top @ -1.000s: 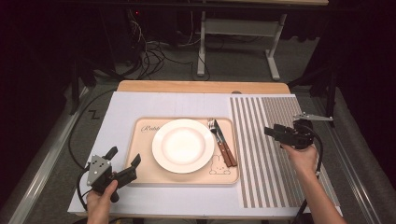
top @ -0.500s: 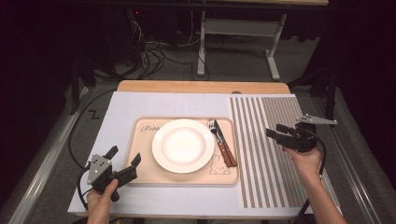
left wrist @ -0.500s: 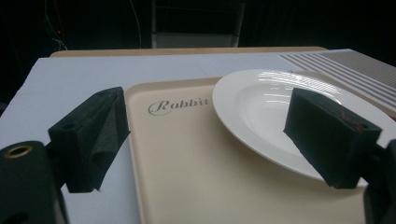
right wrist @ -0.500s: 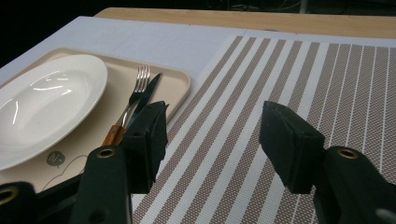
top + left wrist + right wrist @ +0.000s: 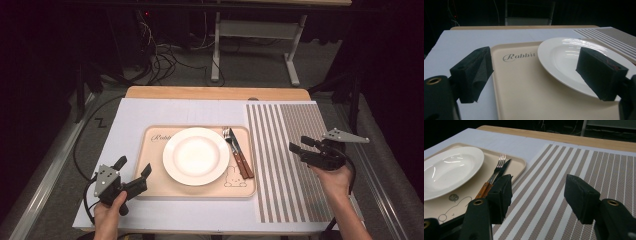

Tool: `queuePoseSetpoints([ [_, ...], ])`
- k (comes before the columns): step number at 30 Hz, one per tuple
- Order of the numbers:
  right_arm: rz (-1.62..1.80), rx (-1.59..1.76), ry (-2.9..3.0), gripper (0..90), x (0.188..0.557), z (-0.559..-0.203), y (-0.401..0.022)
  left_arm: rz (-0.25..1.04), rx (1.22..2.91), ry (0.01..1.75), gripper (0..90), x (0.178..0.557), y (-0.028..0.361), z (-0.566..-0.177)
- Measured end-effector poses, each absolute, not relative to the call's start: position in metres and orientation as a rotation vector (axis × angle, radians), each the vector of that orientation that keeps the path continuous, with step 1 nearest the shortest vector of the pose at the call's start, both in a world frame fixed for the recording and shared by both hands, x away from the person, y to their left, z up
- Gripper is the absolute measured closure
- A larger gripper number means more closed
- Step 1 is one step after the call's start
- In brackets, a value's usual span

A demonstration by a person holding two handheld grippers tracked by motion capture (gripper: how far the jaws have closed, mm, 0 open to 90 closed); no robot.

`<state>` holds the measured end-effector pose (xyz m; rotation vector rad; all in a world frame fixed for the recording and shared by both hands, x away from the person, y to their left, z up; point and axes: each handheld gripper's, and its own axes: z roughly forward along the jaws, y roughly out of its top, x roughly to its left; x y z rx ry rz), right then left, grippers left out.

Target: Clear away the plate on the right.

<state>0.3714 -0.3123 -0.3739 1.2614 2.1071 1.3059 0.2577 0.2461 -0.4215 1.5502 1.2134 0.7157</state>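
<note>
Cutlery, a steel fork (image 5: 229,138) and knife (image 5: 241,156) with wooden handles, lies at three o'clock of the white ceramic plate (image 5: 196,155) on my beige tray (image 5: 153,185). Light, stiff, slippery; I'd pinch the handles. My right gripper (image 5: 297,145) hovers empty, jaws just widening; the left gripper (image 5: 133,167) gapes empty.
</note>
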Motion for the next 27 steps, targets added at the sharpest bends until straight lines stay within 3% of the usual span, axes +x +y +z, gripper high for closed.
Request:
queuePoseSetpoints([
  [27, 1.306, 1.181, 2.044, 37.7, 0.339, -0.383, -0.325, 0.710, 1.543, 1.214, 14.3, 0.260, 0.246, -0.421],
])
